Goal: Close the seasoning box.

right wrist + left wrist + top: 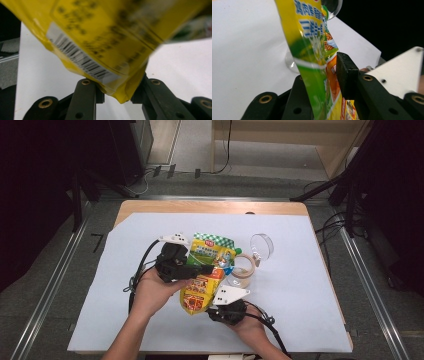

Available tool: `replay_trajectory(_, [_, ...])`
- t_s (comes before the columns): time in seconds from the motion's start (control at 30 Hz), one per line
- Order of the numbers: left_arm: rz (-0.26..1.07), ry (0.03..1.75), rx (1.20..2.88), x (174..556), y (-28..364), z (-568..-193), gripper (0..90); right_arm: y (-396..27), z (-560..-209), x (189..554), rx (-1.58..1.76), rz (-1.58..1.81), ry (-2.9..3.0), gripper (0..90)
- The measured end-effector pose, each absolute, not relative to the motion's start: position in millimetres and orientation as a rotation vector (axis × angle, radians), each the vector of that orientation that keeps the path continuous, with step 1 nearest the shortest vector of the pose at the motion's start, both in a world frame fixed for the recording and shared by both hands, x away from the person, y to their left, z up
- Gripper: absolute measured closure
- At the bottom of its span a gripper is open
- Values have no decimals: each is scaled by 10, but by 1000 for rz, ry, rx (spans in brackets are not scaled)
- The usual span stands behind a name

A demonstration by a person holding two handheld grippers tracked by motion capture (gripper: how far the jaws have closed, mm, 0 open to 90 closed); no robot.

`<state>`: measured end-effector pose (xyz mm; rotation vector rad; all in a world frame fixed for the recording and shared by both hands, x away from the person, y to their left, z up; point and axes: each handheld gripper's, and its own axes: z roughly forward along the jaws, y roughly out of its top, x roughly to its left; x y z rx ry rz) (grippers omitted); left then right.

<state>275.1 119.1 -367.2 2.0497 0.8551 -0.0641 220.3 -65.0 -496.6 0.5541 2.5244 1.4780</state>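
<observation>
Two grippers on one yellow-green pouch [206, 272], held above the white sheet [300, 295], mid-table | right gripper [117, 96]: jaws pinching pouch's near bottom corner | left gripper [322, 82]: jaws around pouch's middle, small gap visible at one pad | glass jar [243, 272] just right of pouch.

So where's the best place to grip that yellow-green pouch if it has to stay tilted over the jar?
Probably by its flat sealed bottom edge, coming from the person's side. The pouch is thin there, and the right gripper already pinches that bottom corner. The left gripper straddles the middle from the side, steadying it while the top tilts toward the glass jar.
</observation>
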Motion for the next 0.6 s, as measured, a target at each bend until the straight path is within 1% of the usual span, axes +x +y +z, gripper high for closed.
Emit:
replay_trajectory(0.13, [-61, 859, 2060, 2767, 1143, -3710, 704, -627, -4936, 2160, 535, 1504, 2536, 735])
replay_trajectory(0.4, [-48, 874, 2075, 2807, 1061, -3772, 666, -620, -4912, 2156, 569, 1541, 2559, 731])
replay_trajectory(0.6, [-51, 930, 2055, 2863, 1026, -3777, 643, -618, -4861, 2161, 567, 1539, 2557, 725])
